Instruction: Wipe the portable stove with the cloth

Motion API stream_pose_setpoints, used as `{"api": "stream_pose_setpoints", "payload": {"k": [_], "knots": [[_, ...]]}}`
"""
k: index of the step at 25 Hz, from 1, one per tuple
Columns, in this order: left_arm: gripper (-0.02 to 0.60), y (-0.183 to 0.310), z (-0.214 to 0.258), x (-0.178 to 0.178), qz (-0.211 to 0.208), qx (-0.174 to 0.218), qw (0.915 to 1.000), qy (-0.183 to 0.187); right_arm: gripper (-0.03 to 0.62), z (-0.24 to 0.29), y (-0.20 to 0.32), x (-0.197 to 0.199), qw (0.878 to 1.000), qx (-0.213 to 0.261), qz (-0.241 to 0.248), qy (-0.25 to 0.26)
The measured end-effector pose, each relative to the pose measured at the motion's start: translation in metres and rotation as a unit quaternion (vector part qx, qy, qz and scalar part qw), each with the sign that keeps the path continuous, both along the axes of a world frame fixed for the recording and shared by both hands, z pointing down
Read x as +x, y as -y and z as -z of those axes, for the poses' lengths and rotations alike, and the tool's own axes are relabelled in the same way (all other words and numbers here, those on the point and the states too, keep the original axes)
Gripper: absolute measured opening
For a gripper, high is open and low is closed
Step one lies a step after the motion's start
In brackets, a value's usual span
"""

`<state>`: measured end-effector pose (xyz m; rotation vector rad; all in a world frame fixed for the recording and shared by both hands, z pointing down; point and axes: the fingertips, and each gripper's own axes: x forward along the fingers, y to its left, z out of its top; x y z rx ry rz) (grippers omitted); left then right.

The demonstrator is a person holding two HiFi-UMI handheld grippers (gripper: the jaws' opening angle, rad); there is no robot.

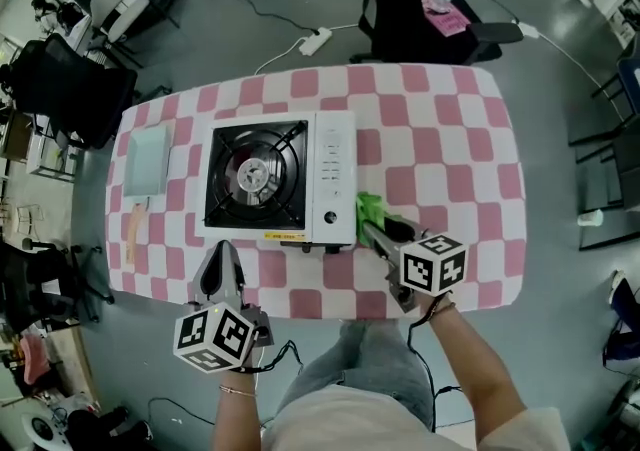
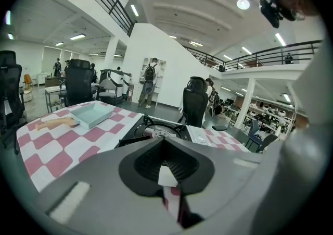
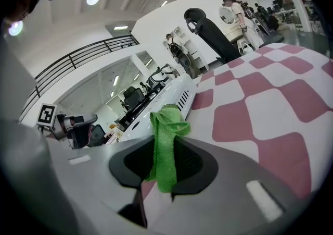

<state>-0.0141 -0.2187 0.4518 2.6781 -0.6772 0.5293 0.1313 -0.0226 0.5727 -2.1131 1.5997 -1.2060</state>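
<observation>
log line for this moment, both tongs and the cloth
right tongs: shut on green cloth, right of stove | left tongs: shut, empty, near edge of table

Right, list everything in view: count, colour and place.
portable stove: one, white with a black burner grate, middle of the table
cloth: one, green, by the stove's near right corner, held in the right gripper
tray: one, pale blue-green, on the table left of the stove
tan item: one, just nearer than the tray, too small to identify
table: one, pink and white checked cover
power strip: one, white, on the floor beyond the table
office chairs: several, black, around the table
left gripper: one, grey, shut and empty, at the table's near edge
right gripper: one, grey, shut on the cloth
</observation>
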Motion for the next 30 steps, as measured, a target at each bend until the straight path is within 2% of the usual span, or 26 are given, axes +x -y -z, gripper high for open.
{"api": "stream_pose_setpoints", "payload": {"k": [13,30], "knots": [[0.000,-0.017,-0.004,0.000,-0.021,-0.012,0.9997,-0.003,0.100,0.004,-0.014,-0.031,1.000,-0.004,0.016,0.001],[0.000,-0.023,-0.010,-0.019,-0.023,-0.027,0.9993,-0.011,0.100,0.009,-0.024,-0.066,0.999,-0.025,0.026,-0.005]]}}
